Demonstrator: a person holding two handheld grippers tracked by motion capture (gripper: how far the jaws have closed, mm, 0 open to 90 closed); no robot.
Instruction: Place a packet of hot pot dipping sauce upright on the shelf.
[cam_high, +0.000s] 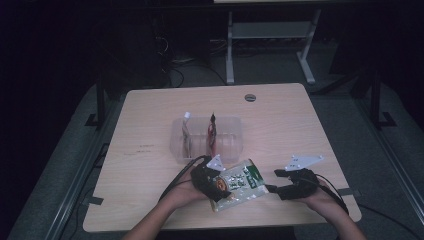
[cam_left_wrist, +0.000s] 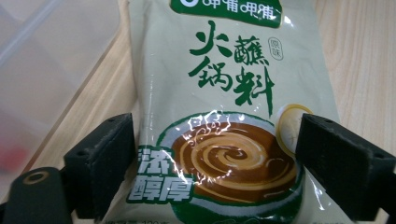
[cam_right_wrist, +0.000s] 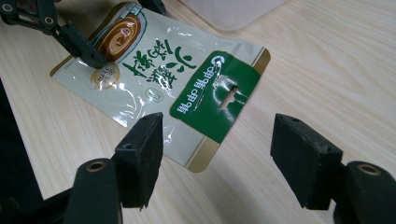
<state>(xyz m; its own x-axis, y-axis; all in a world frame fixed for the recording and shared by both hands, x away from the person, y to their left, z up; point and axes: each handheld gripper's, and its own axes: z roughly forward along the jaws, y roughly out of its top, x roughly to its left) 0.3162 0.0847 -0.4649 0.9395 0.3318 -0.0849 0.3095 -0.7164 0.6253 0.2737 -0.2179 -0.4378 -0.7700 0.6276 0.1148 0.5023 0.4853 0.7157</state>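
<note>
- Left gripper (cam_high: 216, 184) sits over the near end of the sauce packet (cam_high: 243, 180), its two black jaws spread to either side of the pouch; in the left gripper view the pads (cam_left_wrist: 107, 158) flank the printed bowl picture, and I cannot tell whether they press the foil or only stand beside it.
- Right gripper (cam_high: 280, 182) is released, jaws wide apart, just off the packet's green header end, with bare table (cam_high: 150, 200) between the pads (cam_right_wrist: 140, 154).
- Sauce packet lies flat on the table, just in front of the clear plastic bin (cam_high: 227, 145), between the two grippers; its green header with the hang hole (cam_right_wrist: 226, 95) points toward the right gripper.
- Clear plastic bin stands behind the packet, nearer the table's middle, holding two upright things: a pale one (cam_high: 186, 131) and a red one (cam_high: 212, 131).
</note>
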